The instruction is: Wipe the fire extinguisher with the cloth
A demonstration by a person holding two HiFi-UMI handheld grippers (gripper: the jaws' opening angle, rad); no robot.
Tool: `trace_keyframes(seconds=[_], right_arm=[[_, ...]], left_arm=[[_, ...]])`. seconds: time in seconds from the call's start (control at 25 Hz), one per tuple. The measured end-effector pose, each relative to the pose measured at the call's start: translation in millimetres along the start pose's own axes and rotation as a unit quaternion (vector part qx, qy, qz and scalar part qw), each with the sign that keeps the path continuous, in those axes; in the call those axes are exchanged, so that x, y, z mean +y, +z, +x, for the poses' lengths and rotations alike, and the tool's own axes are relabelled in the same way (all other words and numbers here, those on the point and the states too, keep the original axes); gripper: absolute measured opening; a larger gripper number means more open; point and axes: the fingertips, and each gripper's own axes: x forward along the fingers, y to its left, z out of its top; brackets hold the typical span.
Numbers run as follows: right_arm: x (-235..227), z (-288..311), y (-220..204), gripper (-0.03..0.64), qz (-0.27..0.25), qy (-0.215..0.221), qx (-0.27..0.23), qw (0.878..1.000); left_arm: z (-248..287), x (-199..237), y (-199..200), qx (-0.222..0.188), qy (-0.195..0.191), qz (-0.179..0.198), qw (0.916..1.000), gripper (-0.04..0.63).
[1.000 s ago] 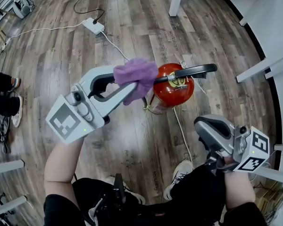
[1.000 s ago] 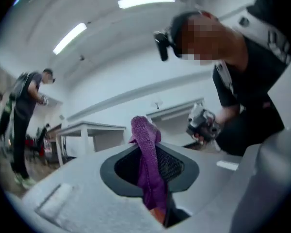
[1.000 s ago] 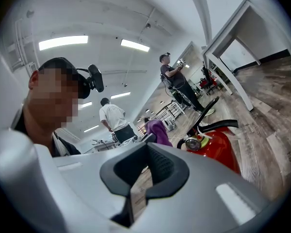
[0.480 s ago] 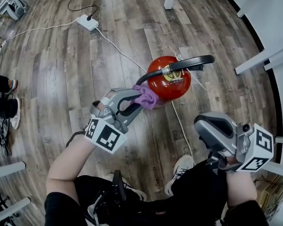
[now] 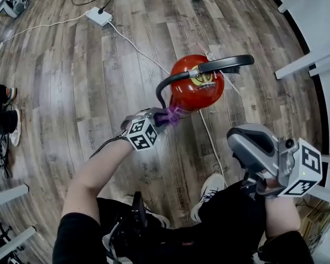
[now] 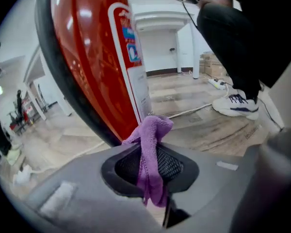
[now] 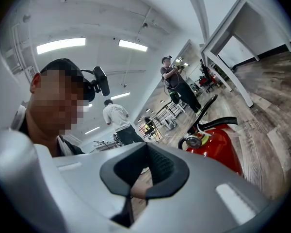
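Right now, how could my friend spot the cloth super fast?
Find the big red fire extinguisher on the wood floor. Right beside its body, the left gripper pinches a small cloth. It is the only purple, floppy thing there.

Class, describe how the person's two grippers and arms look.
Both the left gripper and right gripper are light grey plastic with black ribbed fingers. Each carries a white cube printed with black square markers. The person wears short black sleeves.

The left hand-held gripper (image 5: 165, 117) lowered cloth (image 5: 172, 116) down extinguisher (image 5: 195, 89).
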Motion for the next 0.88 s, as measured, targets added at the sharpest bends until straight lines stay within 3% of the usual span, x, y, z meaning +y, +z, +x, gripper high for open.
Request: trace_keyframes(seconds=[0.12,0.36,0.52,0.6,0.68,0.8,0.88], right_arm=[[1.6,-5.1,1.9,-0.001,-0.003,-0.003,-0.001,1.000],[2.0,-14.4,5.9,-0.002,-0.007,-0.012,-0.011,1.000],[-1.0,-13.5,6.0,0.000,-0.012,-0.022,-0.015,1.000],[-6.3,-11.6,5.5,0.005,-0.009,-0.030,-0.017,0.999],[-11.0,-8.2,4.4,0.020,-0.002,-0.034,-0.017,0.999],[-13.3,-1.7,2.2,0.035,0.004,-0.033,-0.016,0.999],[-13.8,2.2,-0.4,0.049,0.002,-0.035,-0.013,0.999]], left_arm=[[9.1,-1.9,-4.5,-0.007,-0.005,-0.061,0.9981,0.063],[-4.1,0.9,1.7,-0.011,-0.009,-0.069,0.9975,0.064],[-57.0,19.2,43.2,-0.089,0.011,-0.114,0.9894,0.064],[-94.8,36.0,74.6,-0.153,0.018,-0.171,0.9733,0.064],[-134.9,52.6,107.5,-0.216,0.019,-0.227,0.9494,0.064],[-197.2,69.8,162.8,-0.306,0.017,-0.260,0.9156,0.064],[-233.1,73.1,198.8,-0.358,-0.006,-0.287,0.8885,0.064]])
